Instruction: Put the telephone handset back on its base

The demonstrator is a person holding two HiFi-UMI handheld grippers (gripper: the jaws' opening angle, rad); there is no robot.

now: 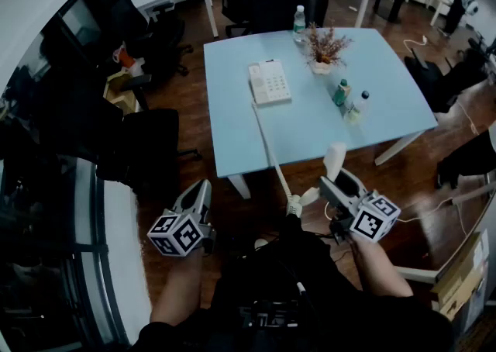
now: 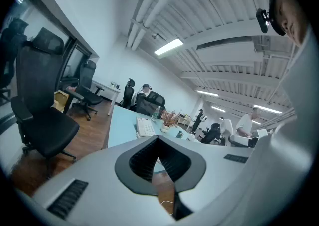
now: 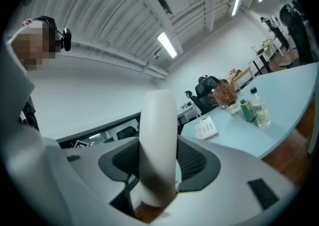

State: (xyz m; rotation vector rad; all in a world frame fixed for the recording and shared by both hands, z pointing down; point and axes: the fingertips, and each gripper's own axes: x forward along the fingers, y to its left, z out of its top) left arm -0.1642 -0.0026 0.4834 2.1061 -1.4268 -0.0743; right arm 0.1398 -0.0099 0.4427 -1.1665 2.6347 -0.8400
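Two grippers: my right gripper (image 1: pixel 332 184) is clamped on the handset. My left gripper (image 1: pixel 201 189) has its jaws together with nothing in them and hangs low, short of the table.
Right grip: the pads press on both sides of the handset (image 3: pixel 158 140) near its lower half. It stands upright, with one rounded end well above the jaws.
Handset position: in the air in front of the table's near edge, well apart from the base.
Cord: the cord (image 1: pixel 267 149) runs from the base across the table (image 1: pixel 232 133), over the near edge and down to the handset's lower end. It looks fairly straight.
Base: the base (image 1: pixel 270 82) lies flat, keypad up, on the far left part of the table.
Handling, my judgement: light, rigid, smooth plastic. It could twist in the pads, and the cord may tug it sideways.
Where to hold: I'd keep the hold near the middle, so both ends stay free to drop into the cradle.
Neighbours: a plant pot (image 1: pixel 323 50) and two small bottles (image 1: pixel 349 100) stand to the right of the base, apart from it.
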